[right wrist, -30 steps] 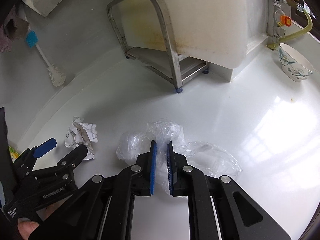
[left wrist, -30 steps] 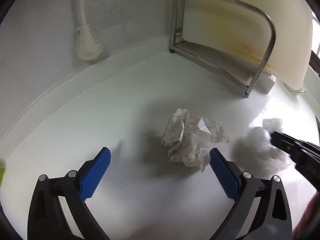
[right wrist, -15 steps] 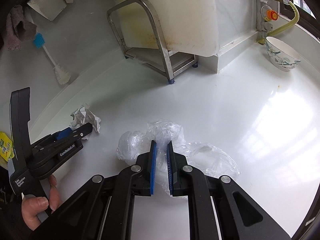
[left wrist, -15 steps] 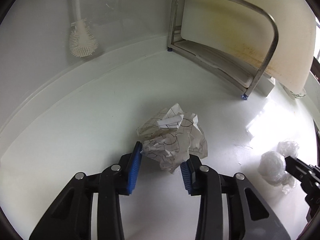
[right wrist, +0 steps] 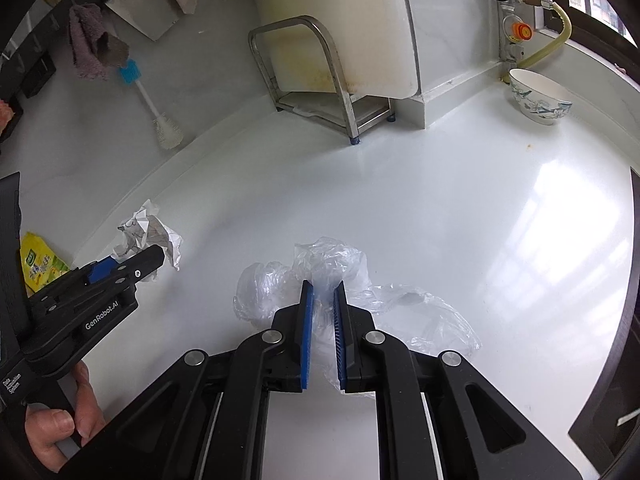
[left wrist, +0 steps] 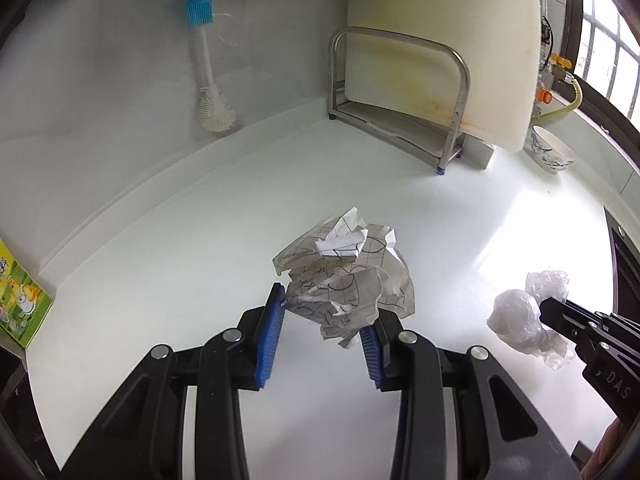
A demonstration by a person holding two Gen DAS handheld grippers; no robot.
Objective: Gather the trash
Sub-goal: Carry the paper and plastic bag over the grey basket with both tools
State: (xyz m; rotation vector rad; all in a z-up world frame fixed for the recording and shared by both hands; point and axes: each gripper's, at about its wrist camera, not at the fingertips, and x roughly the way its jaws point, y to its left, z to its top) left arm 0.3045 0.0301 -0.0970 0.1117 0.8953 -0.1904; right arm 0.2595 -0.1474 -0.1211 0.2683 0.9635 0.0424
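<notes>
A crumpled ball of lined paper [left wrist: 344,276] hangs above the white counter [left wrist: 168,280], and my left gripper [left wrist: 326,318] is shut on it with both blue pads pressed into its sides. The same paper ball [right wrist: 146,236] shows at the left of the right wrist view, at the tip of the left gripper [right wrist: 120,268]. My right gripper [right wrist: 323,308] is shut on a clear crumpled plastic bag [right wrist: 344,268], which trails to the right of the fingers. That bag [left wrist: 524,312] also appears at the right edge of the left wrist view.
A steel rack [left wrist: 396,96] holding a stained white cutting board [left wrist: 440,40] stands at the back. A bottle brush [left wrist: 206,72] leans on the wall. A patterned bowl [right wrist: 538,94] sits back right; a green and yellow packet [right wrist: 40,260] lies at the left. A person's hand [right wrist: 60,420] grips the left tool.
My left gripper went from wide open to shut on the paper ball and lifted it off the counter. My right gripper kept hold of the plastic bag and pulled back and up.
</notes>
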